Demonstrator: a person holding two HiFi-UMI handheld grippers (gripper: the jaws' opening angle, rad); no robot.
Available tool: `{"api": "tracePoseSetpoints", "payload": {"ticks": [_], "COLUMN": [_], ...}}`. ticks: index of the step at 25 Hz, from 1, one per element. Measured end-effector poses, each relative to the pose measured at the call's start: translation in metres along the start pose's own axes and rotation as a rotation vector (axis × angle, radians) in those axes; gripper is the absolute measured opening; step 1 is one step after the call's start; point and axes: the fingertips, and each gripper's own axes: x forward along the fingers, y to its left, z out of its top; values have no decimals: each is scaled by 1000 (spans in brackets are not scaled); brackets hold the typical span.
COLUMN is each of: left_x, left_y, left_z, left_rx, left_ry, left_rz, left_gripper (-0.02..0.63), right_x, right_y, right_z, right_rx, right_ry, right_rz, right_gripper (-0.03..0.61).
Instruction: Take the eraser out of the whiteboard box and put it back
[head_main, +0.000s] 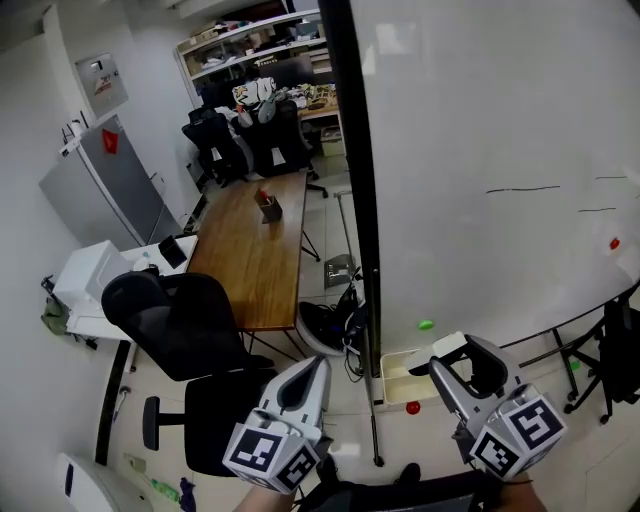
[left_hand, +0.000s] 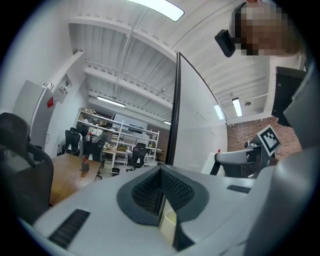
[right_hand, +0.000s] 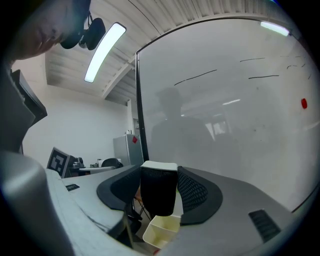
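Observation:
The eraser (right_hand: 159, 196), a black felt block with a white back, is clamped between the jaws of my right gripper (right_hand: 159, 184). In the head view the right gripper (head_main: 447, 366) holds the eraser (head_main: 449, 346) just above and to the right of the cream whiteboard box (head_main: 399, 376), which hangs at the whiteboard's lower left corner. In the right gripper view the open-topped box (right_hand: 161, 231) shows directly below the eraser. My left gripper (head_main: 318, 364) hovers left of the box, jaws closed with nothing in them (left_hand: 161, 192).
The big whiteboard (head_main: 500, 120) fills the right side, its black frame post (head_main: 358, 200) running down to the floor. On it sit a green magnet (head_main: 426, 325) and a red magnet (head_main: 614, 243). Black office chairs (head_main: 180, 320) and a wooden table (head_main: 255, 250) stand to the left.

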Motion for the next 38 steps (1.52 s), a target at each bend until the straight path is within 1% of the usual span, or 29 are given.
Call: {"api": "tracePoseSetpoints", "payload": {"ticks": [3, 6, 10, 13, 16, 18, 21, 23, 27, 33, 38], "left_x": [-6, -21, -44, -60, -70, -72, -77, -83, -79, -63, -50], "left_y": [-7, -4, 21, 48, 75, 82, 76, 65, 51, 16, 11], "left_z": [-10, -10, 0, 9, 2, -4, -4, 1, 1, -4, -20], "left_rx": [-2, 4, 8, 22, -6, -5, -4, -11, -27, -26, -26], "left_ry": [18, 20, 11, -2, 12, 29, 45, 36, 16, 7, 29], "left_rz": [26, 17, -17, -58, -95, -128, -159, -167, -145, -116, -84], "left_gripper": [28, 28, 28, 28, 28, 28, 28, 28, 28, 28, 28], "right_x": [-1, 0, 2, 14, 28, 29, 16, 4, -4, -25, -19], "right_y": [-3, 7, 35, 62, 79, 82, 81, 81, 76, 50, 38], "right_z": [-7, -11, -13, -15, -21, -23, -20, -18, -22, -25, -48], "right_rx": [-1, -4, 8, -8, -19, -27, -28, -33, -48, -49, -62], "right_ry": [11, 12, 4, -5, -8, -16, -18, -9, 15, 33, 73], "right_rz": [28, 17, -44, -92, -144, -183, -232, -240, -211, -172, -149], "right_gripper": [255, 255, 255, 255, 256, 255, 255, 255, 255, 255, 255]}}
